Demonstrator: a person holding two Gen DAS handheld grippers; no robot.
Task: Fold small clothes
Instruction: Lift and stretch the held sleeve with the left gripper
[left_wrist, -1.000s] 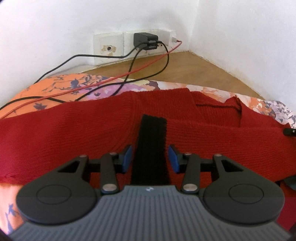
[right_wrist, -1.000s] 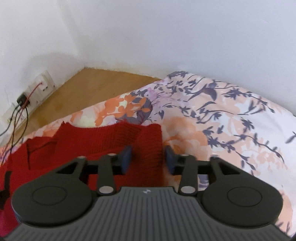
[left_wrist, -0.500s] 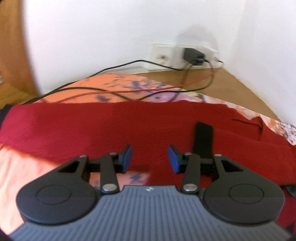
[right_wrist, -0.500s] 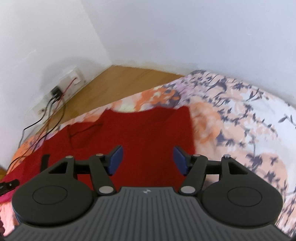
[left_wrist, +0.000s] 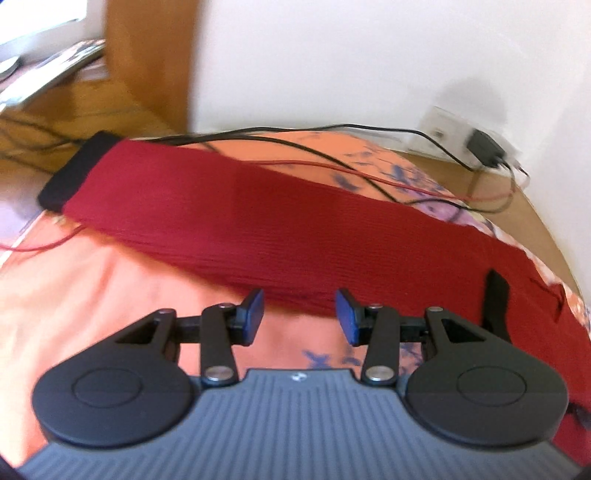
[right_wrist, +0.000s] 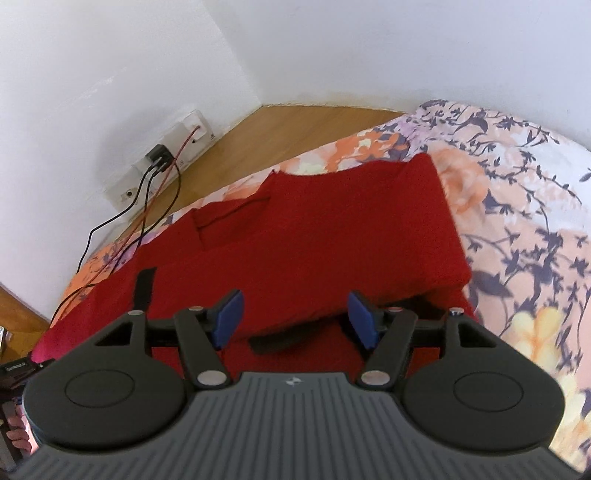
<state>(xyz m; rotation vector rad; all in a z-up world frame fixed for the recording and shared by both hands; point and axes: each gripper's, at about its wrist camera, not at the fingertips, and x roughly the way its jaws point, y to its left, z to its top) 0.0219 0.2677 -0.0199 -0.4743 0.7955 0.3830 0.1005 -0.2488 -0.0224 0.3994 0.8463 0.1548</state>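
Observation:
A red knit garment (left_wrist: 258, 221) lies spread on a floral bedsheet (left_wrist: 92, 295). Its long sleeve runs to the upper left and ends in a black cuff (left_wrist: 75, 171). A black band (left_wrist: 496, 299) shows at its right. My left gripper (left_wrist: 299, 314) is open, hovering at the sleeve's near edge with nothing between its fingers. In the right wrist view the garment's body (right_wrist: 314, 240) lies with one side folded over, a black strip (right_wrist: 144, 291) at its left. My right gripper (right_wrist: 295, 314) is open above the folded edge, holding nothing.
Black and red cables (left_wrist: 332, 162) cross the sheet behind the sleeve to a charger (left_wrist: 485, 147) in a wall socket. Wooden floor (right_wrist: 288, 129) and white walls border the bed. Wooden furniture (left_wrist: 140, 66) stands at the far left. Part of a hand (right_wrist: 16, 435) shows at bottom left.
Both grippers have let go of the garment and opened. The left one swung left along the sleeve toward the cuff. The right one pulled back, leaving the sleeve folded over the body.

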